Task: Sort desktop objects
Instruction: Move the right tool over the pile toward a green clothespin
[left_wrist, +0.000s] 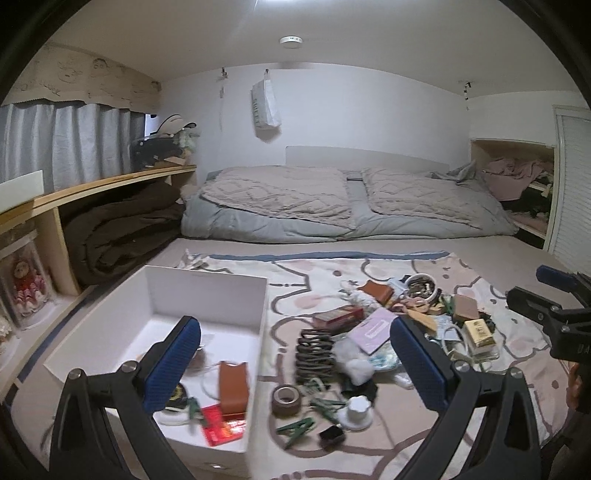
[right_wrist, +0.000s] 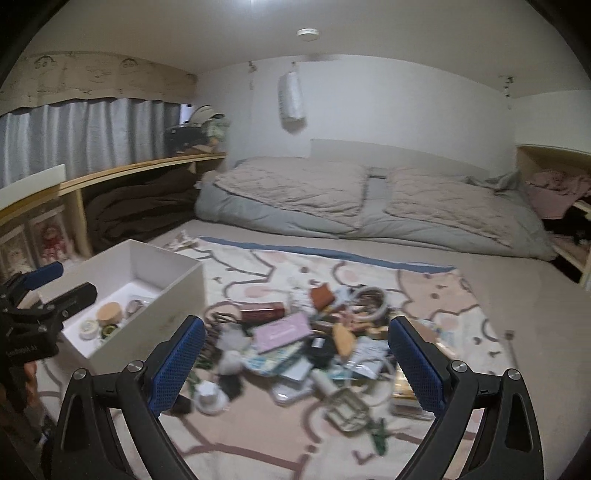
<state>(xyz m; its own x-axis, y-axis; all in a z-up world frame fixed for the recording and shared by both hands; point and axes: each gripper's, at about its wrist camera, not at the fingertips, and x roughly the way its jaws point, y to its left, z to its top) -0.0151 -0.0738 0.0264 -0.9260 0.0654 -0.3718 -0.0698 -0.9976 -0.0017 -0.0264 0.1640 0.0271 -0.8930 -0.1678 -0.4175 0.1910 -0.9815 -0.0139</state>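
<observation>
Clutter (right_wrist: 314, 347) lies heaped on a patterned blanket (right_wrist: 443, 295) spread over the bed, gathered toward the blanket's right half so that either gripper can reach it. A white box (left_wrist: 207, 291) stands at the blanket's left edge, just beside the heap, and serves as the collecting place: it already holds a brown leather pouch (left_wrist: 232, 387), a red packet (left_wrist: 221, 426) and a few small round tins.

Still on the blanket near its front edge are a roll of brown tape (left_wrist: 285, 400), green clothes pegs (left_wrist: 295, 430), a white knob-shaped cap (left_wrist: 356, 410) and a dark coiled spring-like piece (left_wrist: 314, 354); further back sit a lilac card (left_wrist: 371, 328) and a white bowl (left_wrist: 423, 286) of small bits.

The left gripper (left_wrist: 295, 365) hovers between box and heap, its jaws spread wide and holding nothing. The right gripper (right_wrist: 295, 365) hangs over the middle of the heap, jaws likewise spread and empty. Both views are motion-blurred.

Judging by this, sorting is partly done, and the low loose pieces at the front look the easiest next picks.
</observation>
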